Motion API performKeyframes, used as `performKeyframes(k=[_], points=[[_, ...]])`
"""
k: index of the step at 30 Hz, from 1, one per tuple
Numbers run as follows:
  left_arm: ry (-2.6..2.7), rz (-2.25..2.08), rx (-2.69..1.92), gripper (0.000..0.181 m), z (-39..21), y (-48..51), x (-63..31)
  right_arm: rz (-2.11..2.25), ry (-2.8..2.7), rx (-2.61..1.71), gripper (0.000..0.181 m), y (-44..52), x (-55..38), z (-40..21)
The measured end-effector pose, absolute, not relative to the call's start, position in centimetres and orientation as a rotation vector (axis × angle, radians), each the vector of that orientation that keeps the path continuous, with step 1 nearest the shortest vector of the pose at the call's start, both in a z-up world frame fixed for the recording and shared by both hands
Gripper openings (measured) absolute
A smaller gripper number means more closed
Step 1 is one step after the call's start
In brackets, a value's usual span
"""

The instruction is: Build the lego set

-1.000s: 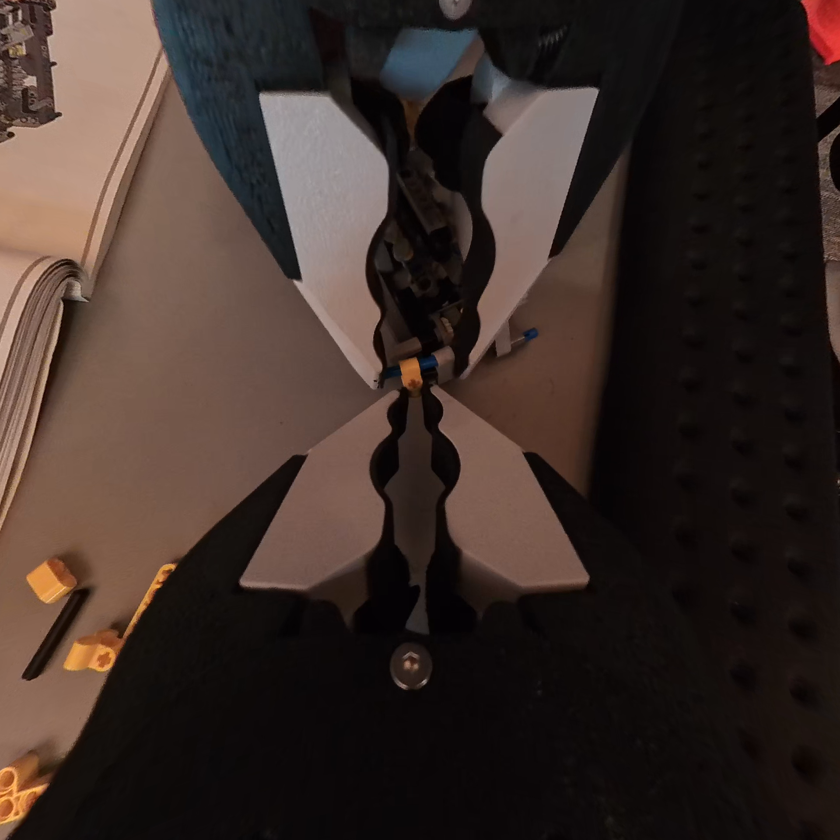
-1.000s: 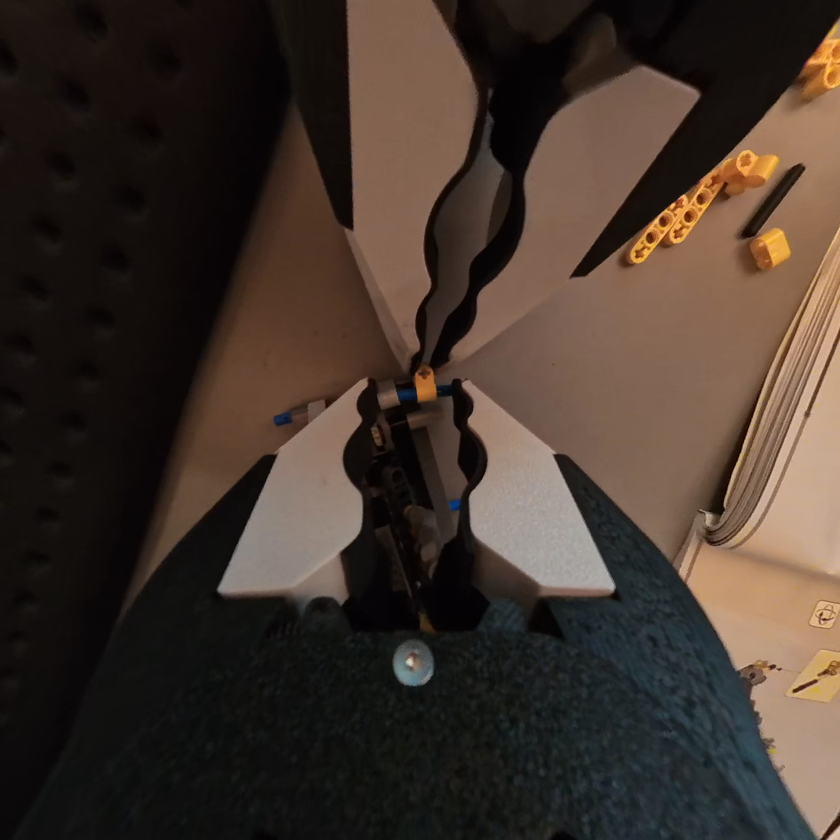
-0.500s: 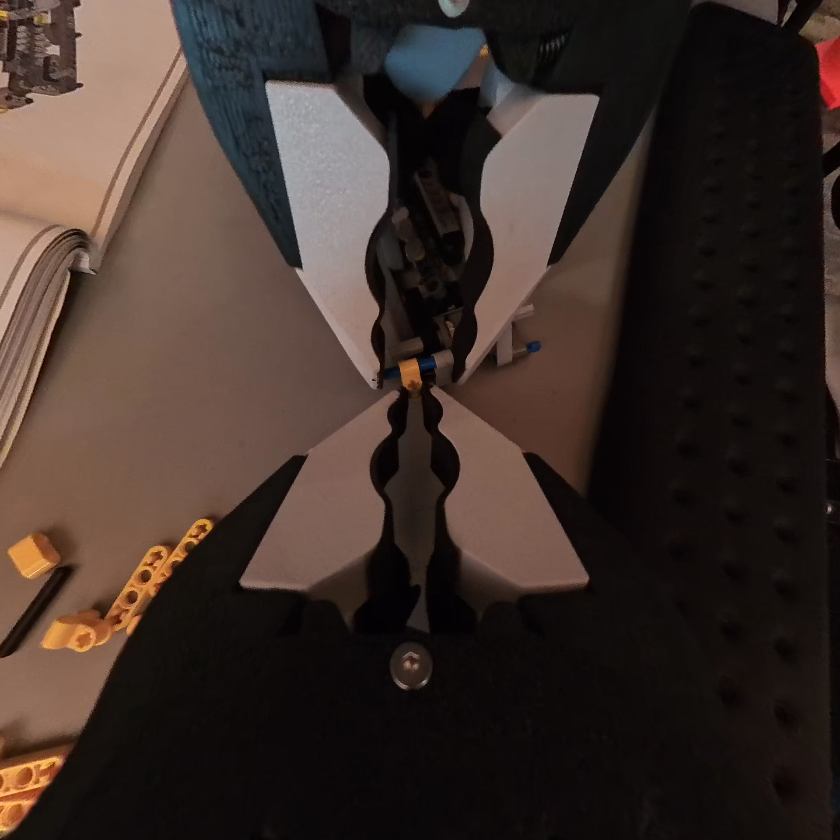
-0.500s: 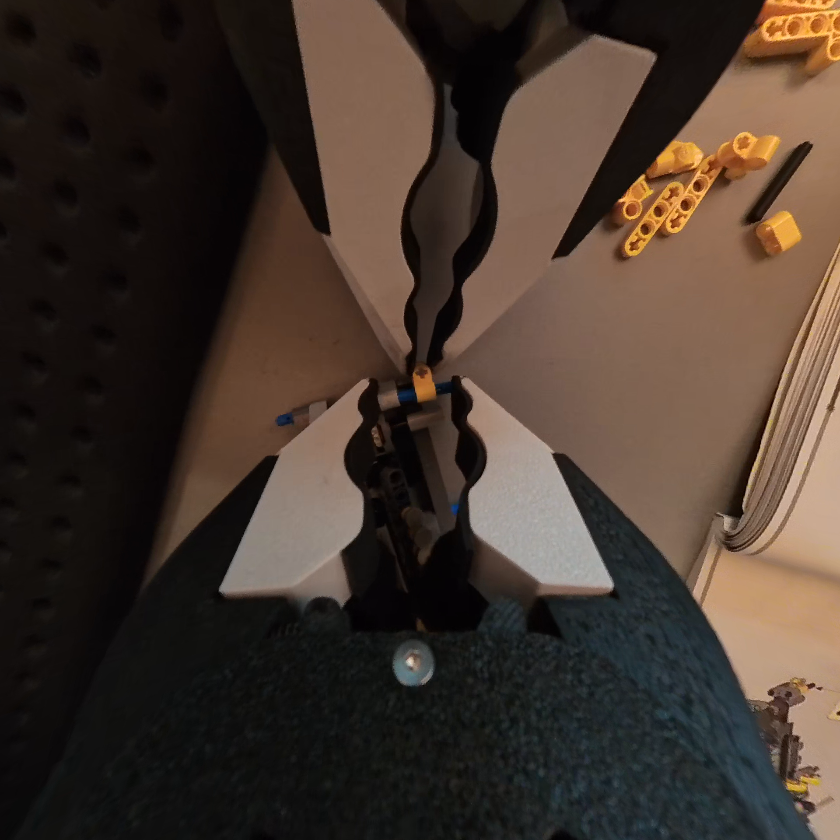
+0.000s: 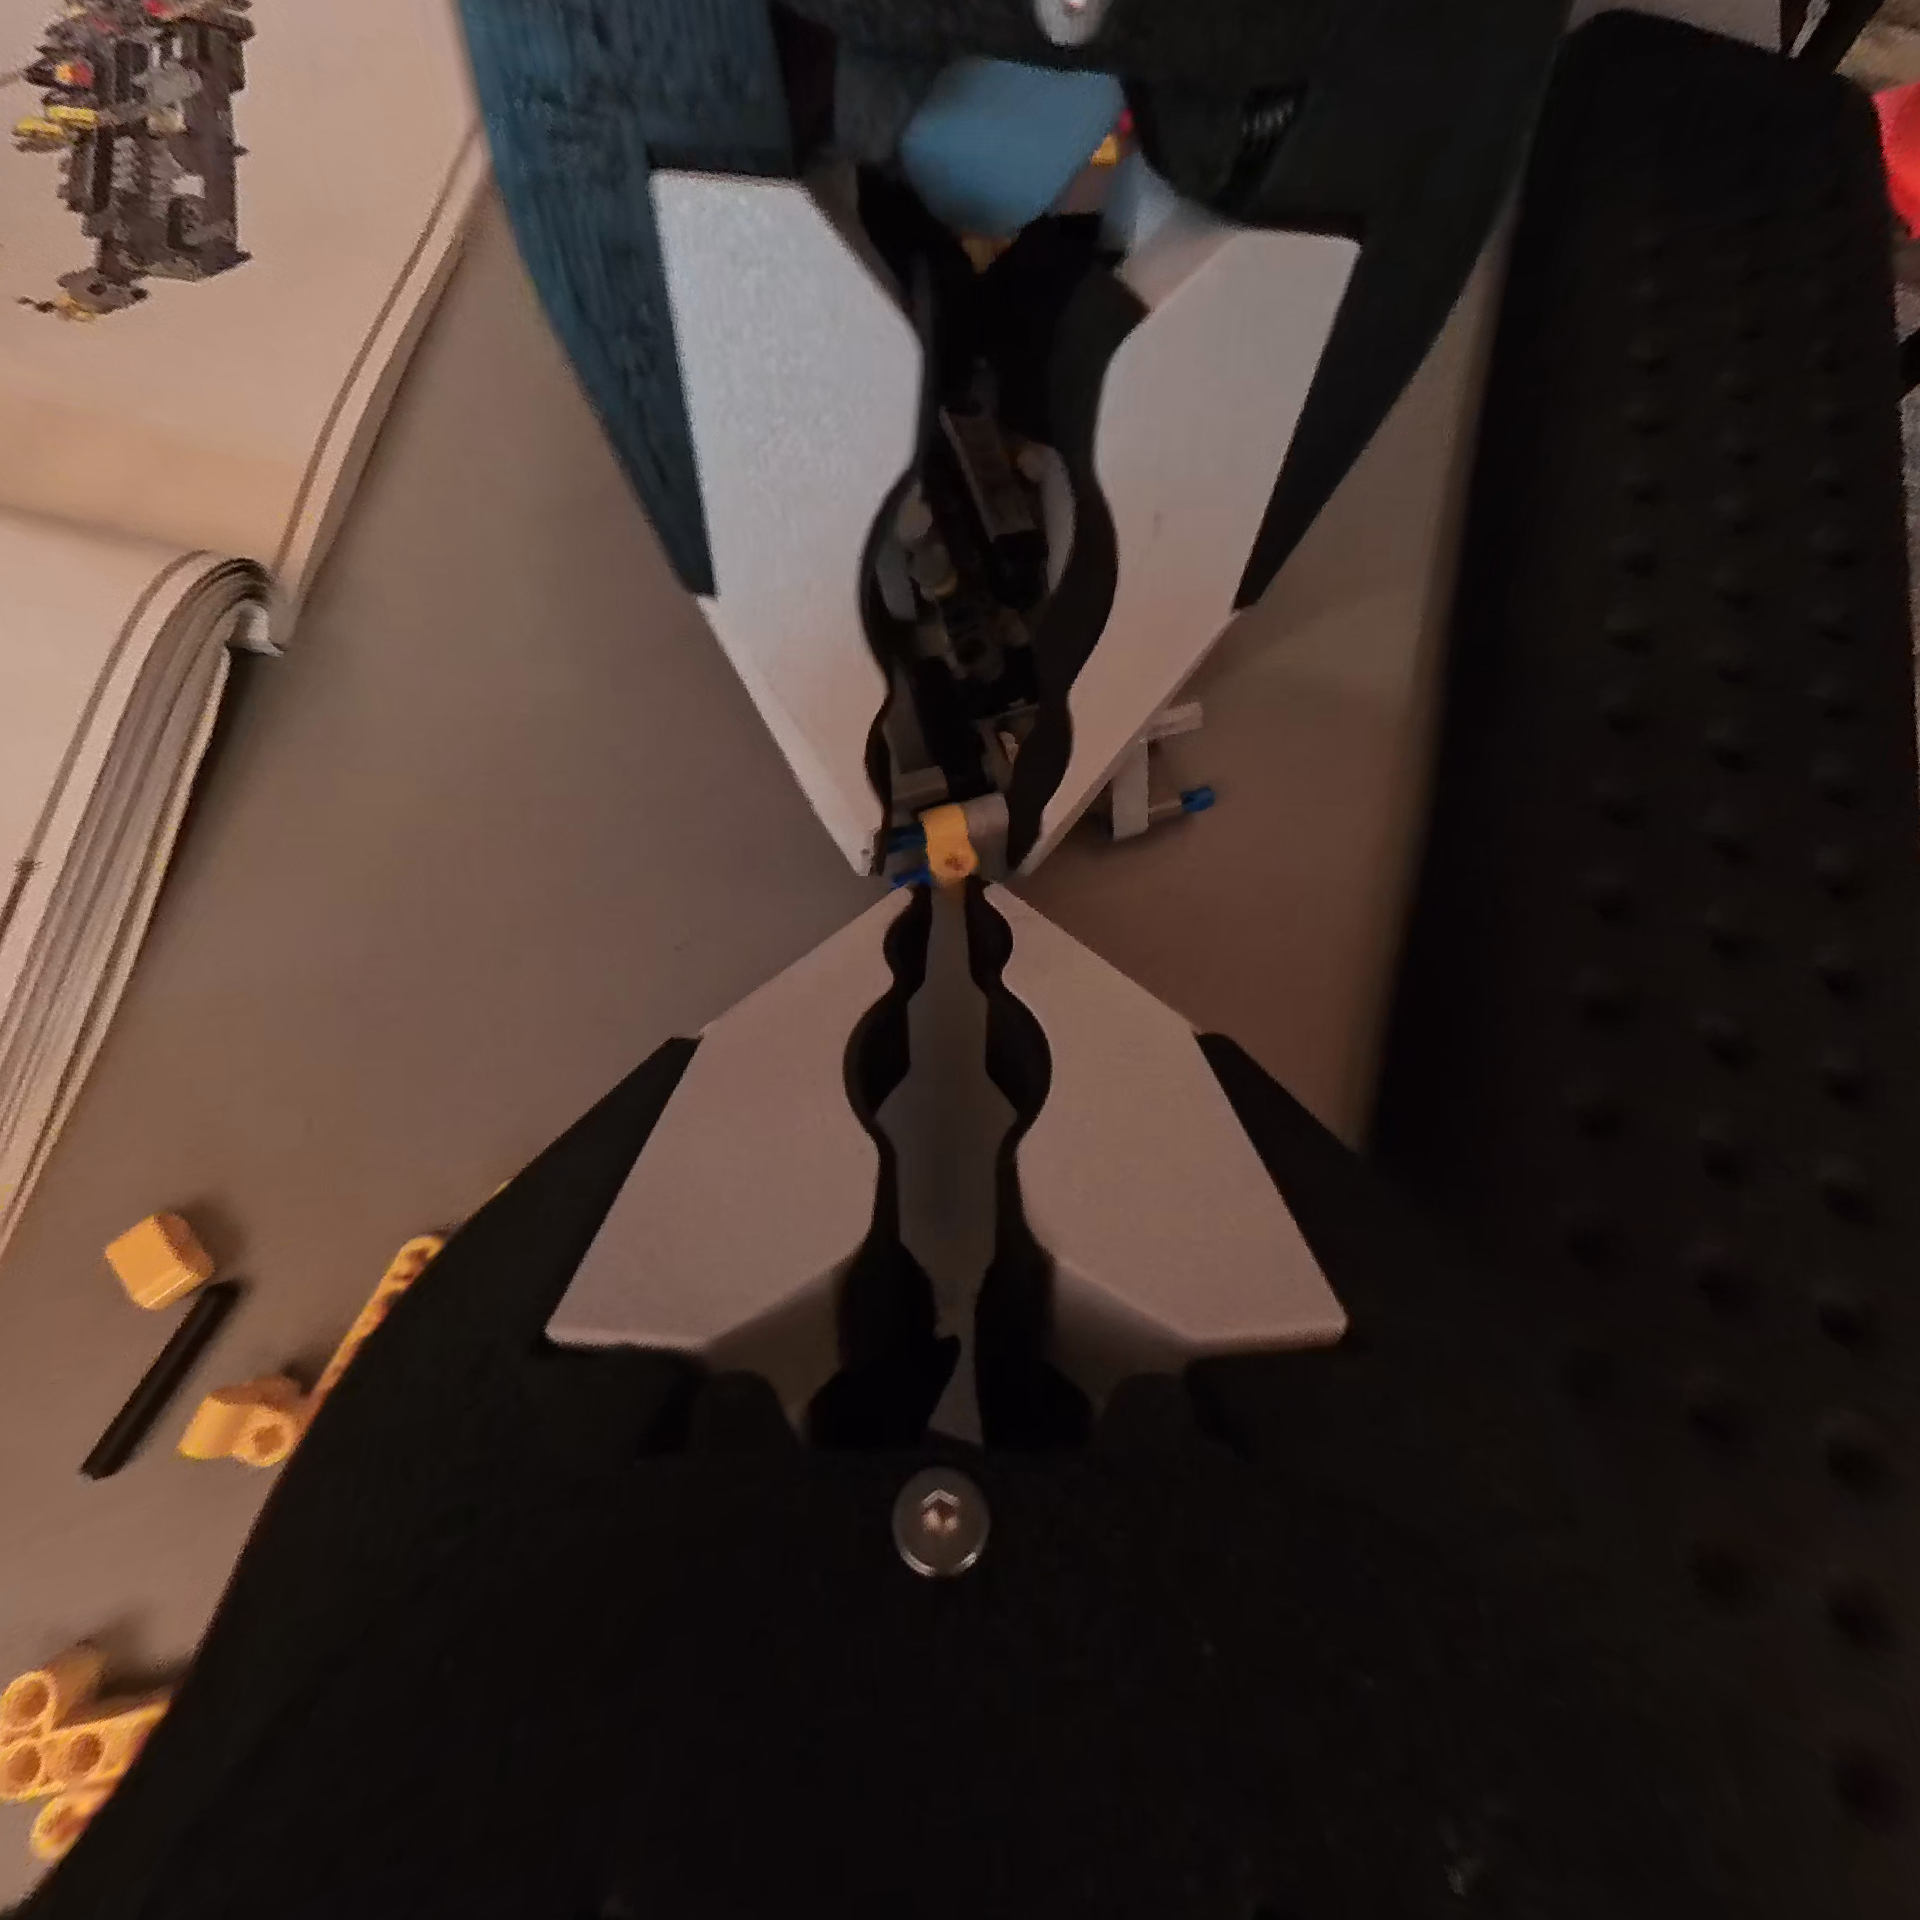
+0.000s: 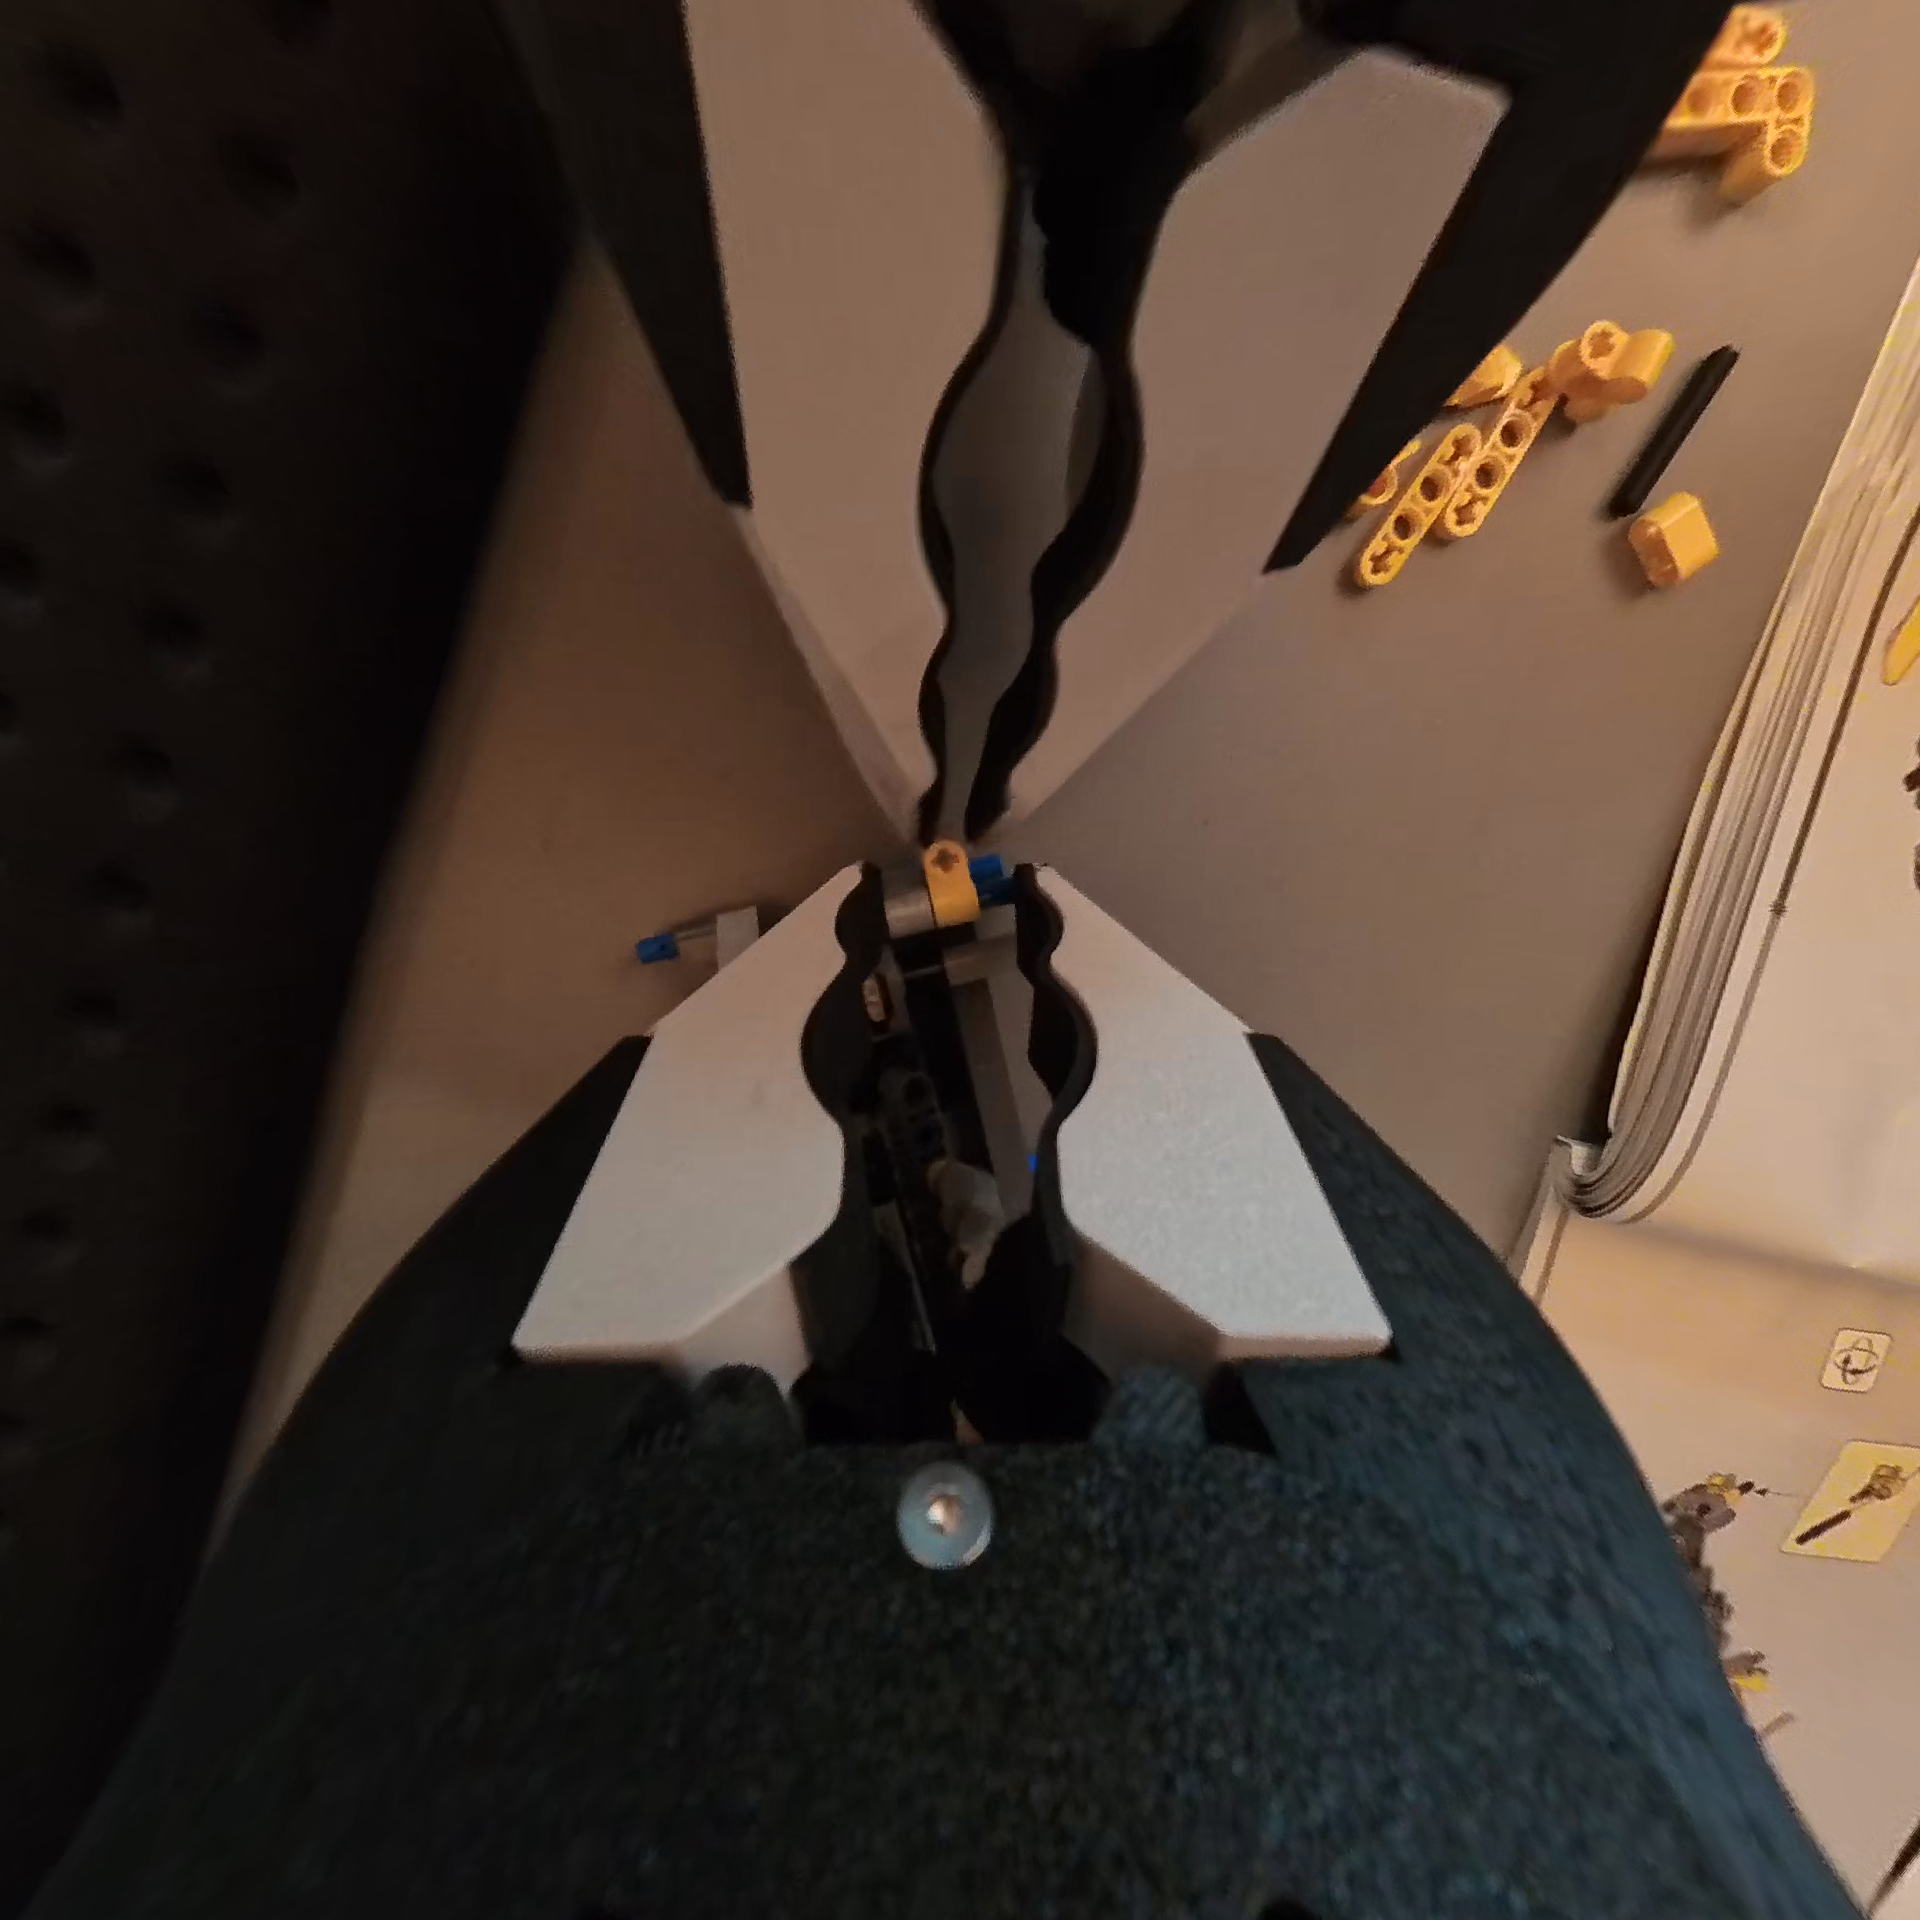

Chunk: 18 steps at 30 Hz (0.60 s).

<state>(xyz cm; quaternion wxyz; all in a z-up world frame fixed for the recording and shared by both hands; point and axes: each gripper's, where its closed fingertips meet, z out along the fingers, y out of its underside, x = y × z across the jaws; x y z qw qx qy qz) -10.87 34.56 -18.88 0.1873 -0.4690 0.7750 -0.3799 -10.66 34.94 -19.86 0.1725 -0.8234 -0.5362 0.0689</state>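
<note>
Surface: a plain grey-beige tabletop [image 5: 499,831] under dim, warm light. A black studded mat [image 5: 1683,935] runs along the right edge in the left wrist view. An open instruction booklet [image 5: 125,582] with thick stacked pages lies at far left.

The two grippers meet tip to tip above the table. The right gripper [image 6: 951,883], teal-bodied with white fingers, is clamped on a dark grey-and-black lego assembly [image 6: 935,1101] that lies between its fingers. The left gripper [image 5: 940,894], black-bodied, has its tips nearly together, pinching a small yellow connector piece [image 5: 948,840] seated on a blue pin at the assembly's end.

Hard to make out: the assembly's inner parts are dark and blurred, and the exact joint at the pin is unclear.

Left view only: a blue rounded part behind the right gripper. Right view shows more of the loose yellow lego beams [image 6: 1455,478], a black axle rod [image 6: 1673,431], and a small grey piece with blue pin [image 6: 696,940] on the table.
</note>
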Motion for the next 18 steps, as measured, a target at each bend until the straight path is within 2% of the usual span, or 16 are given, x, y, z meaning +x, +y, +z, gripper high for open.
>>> performKeyframes(k=[5,9,12,18], points=[[2.087,-1.17,-1.346,0.007,-17.4,35.7,-10.8,0.182,-1.459,-2.304,0.039,34.8,-10.8,-18.5],[2.15,-1.143,-1.263,0.01,-17.7,34.6,-11.2,0.189,-1.265,-2.292,0.031,34.5,-9.5,-16.1],[2.156,-1.023,-1.209,0.026,-18.4,34.5,-10.8,0.101,-1.048,-2.274,0.022,34.0,-7.6,-14.9],[2.114,-0.948,-1.259,0.03,-18.8,34.8,-9.9,0.229,-0.551,-2.147,0.024,30.5,-7.6,-14.3]])
